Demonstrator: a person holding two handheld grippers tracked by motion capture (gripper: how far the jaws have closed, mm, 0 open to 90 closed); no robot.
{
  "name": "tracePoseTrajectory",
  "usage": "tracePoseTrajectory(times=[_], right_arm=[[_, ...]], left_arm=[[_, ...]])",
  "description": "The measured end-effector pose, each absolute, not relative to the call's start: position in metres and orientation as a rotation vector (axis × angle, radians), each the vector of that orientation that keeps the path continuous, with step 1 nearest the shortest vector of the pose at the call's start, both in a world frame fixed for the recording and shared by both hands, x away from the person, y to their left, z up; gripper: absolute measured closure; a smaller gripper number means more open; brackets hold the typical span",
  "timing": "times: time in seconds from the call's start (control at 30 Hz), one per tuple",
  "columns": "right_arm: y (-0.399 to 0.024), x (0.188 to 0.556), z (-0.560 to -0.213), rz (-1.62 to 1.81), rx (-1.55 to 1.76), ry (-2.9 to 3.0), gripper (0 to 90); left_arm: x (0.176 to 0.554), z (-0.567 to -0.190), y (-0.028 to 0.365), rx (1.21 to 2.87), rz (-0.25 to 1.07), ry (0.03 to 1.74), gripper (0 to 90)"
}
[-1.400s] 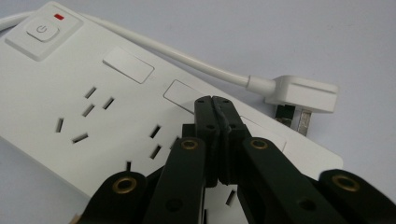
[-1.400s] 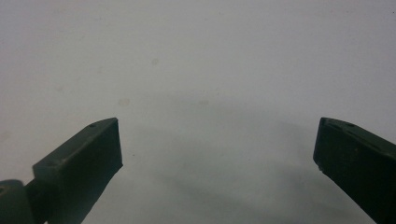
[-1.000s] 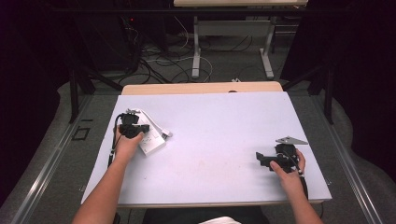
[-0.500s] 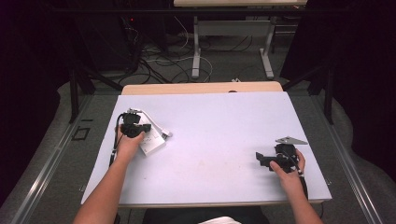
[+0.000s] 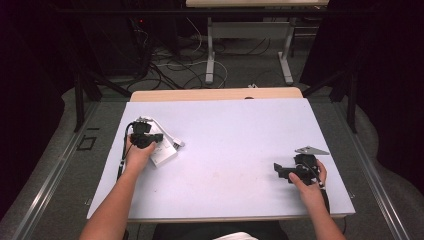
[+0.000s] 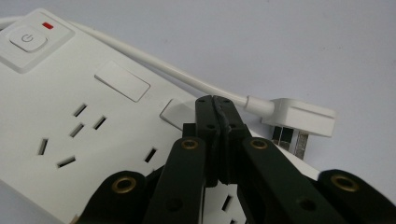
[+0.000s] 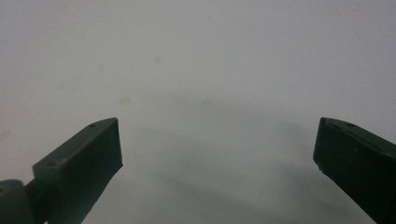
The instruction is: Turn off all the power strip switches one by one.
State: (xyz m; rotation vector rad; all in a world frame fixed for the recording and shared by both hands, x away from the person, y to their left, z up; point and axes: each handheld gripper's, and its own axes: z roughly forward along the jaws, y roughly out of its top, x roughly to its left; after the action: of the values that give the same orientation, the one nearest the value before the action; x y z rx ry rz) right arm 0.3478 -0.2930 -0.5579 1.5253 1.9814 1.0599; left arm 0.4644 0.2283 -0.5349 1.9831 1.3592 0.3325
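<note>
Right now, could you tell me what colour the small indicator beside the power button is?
Red indicator; clearest in the left gripper view.

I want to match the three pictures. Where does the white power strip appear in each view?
High view: the power strip lies at the table's left side, partly under the left gripper.
Left gripper view: it covers the left and middle of the picture, with the shut jaws over it.
Right gripper view: it is not in this picture.
Shared landmark: the pale table top.
</note>
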Motion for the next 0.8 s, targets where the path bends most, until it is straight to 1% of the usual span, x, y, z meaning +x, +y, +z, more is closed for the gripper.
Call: tracePoseTrajectory(times=[0.1, 0.5, 0.67, 0.7, 0.77, 0.8], right_arm=[[-0.293, 0.348, -0.558, 1.063, 1.525, 1.98, 0.6], [-0.295, 0.348, -0.558, 1.058, 1.527, 1.981, 0.6], [-0.295, 0.347, -0.557, 1.058, 1.524, 1.98, 0.6], [-0.295, 0.347, -0.557, 1.058, 1.522, 1.979, 0.6], [-0.295, 0.347, -0.557, 1.061, 1.529, 1.973, 0.6], [-0.295, 0.347, -0.557, 1.061, 1.528, 1.973, 0.6]], left_arm=[[0.463, -0.535, 0.225, 1.999, 0.379, 1.349, 90.0], [0.459, -0.533, 0.227, 1.986, 0.382, 1.377, 89.8], [0.455, -0.53, 0.227, 1.981, 0.382, 1.364, 89.8], [0.453, -0.528, 0.227, 1.993, 0.365, 1.363, 89.8], [0.451, -0.529, 0.225, 1.989, 0.391, 1.351, 89.8], [0.45, -0.529, 0.225, 1.989, 0.385, 1.353, 89.8]])
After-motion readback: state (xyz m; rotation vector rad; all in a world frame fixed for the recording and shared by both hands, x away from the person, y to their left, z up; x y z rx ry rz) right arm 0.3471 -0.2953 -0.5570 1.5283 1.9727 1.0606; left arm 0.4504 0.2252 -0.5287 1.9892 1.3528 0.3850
